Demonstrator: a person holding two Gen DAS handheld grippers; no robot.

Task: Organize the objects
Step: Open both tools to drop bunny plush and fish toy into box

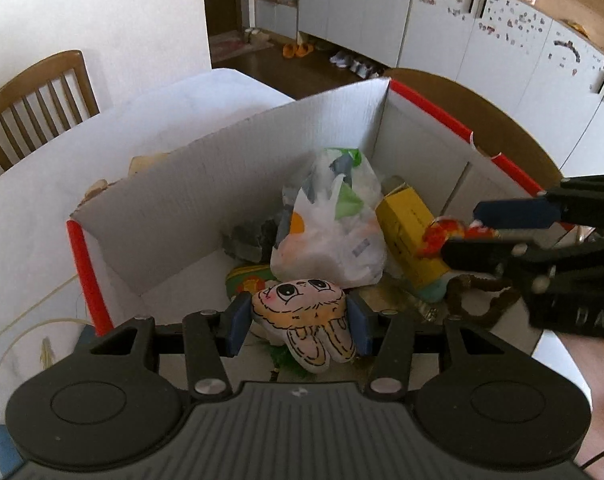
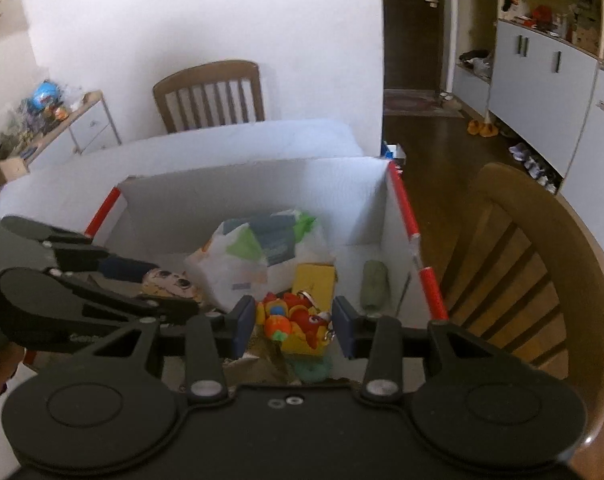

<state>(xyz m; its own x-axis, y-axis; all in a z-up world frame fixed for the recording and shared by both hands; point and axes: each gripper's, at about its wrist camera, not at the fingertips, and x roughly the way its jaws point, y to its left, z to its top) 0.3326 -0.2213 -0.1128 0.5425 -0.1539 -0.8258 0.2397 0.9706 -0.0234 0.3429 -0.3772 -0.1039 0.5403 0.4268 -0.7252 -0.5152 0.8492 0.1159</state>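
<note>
Over the white box (image 1: 221, 184), both grippers tilt downward, side by side. The left gripper (image 1: 299, 322) is clenched on a bunny plush (image 1: 302, 312); the right gripper (image 2: 293, 326) grasps a red-orange toy (image 2: 291, 318) above the yellow carton (image 2: 314, 280). Only the right view shows a green roll (image 2: 374, 286) against the box's right wall; only the left view shows a brown pipe cleaner (image 1: 474, 300).

Bunny-face plush (image 1: 302, 312) and red-orange toy (image 2: 293, 320), perhaps keychain, above box (image 1: 205, 184).
</note>
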